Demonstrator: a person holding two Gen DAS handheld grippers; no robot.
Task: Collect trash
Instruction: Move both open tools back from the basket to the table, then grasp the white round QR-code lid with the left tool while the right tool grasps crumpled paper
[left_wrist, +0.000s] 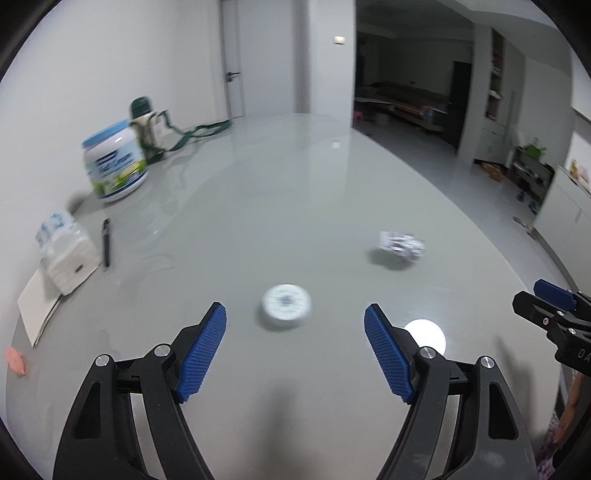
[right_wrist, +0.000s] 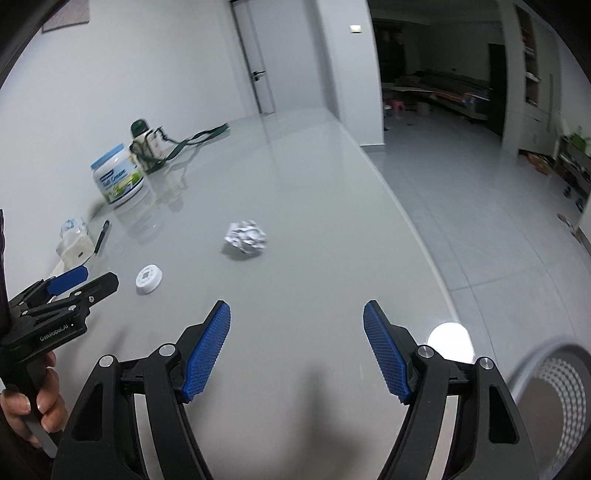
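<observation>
One crumpled paper ball (right_wrist: 246, 237); white, dark-printed.

Left gripper (left_wrist: 295, 347), right gripper (right_wrist: 297, 349): black arms, silver pivot screws, blue ribbed pads (right_wrist: 207, 354). White "GenRoboAI" lettering on left body, 9 o'clock in right view.

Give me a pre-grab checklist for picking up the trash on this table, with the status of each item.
1. Left gripper open and empty: ok.
2. Right gripper open and empty: ok.
3. Crumpled paper ball lying free on the table: ok.
4. White round lid just ahead of the left gripper, untouched: ok.
5. Mesh bin beside the table edge, open to receive trash: cannot tell.
</observation>
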